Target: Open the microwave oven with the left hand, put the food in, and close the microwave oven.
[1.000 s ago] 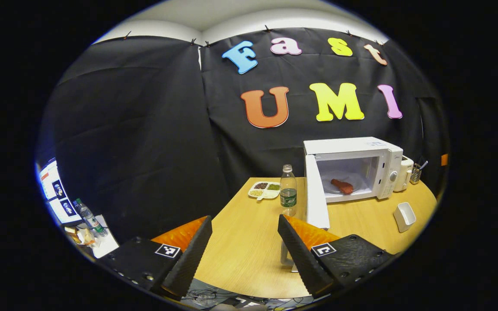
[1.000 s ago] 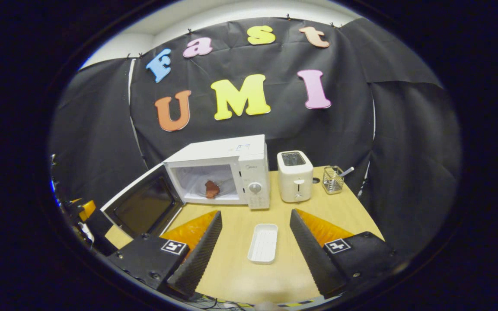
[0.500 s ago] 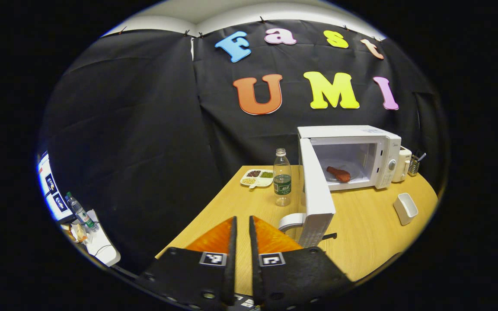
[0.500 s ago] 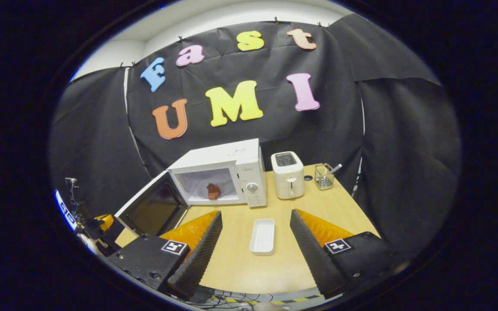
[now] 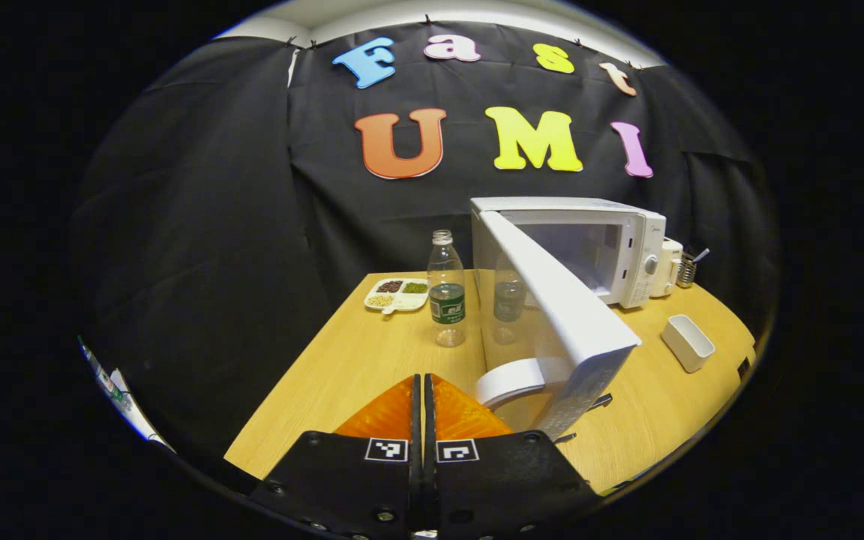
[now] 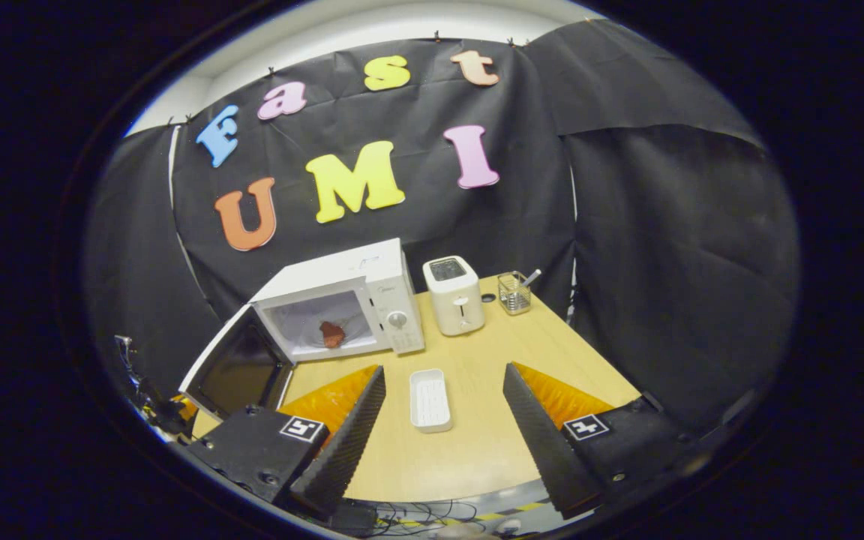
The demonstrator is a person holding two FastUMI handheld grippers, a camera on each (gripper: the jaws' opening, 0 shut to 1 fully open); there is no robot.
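The white microwave stands at the back of the wooden table with its door swung partway out. The door's curved handle lies just right of my left gripper, which is shut with nothing between its fingers. In the right gripper view a reddish piece of food rests inside the microwave, whose door hangs out to the left. My right gripper is open and empty above the table's front edge, with a white tray between its fingers farther off.
A clear bottle and a divided snack plate stand left of the microwave. The white tray lies to its right front. A toaster and a wire holder sit right of the microwave. Cables run below the table's edge.
My left gripper went from open to shut and moved in by the door handle. The door has swung partway toward the microwave. The right gripper drew back and turned a little.
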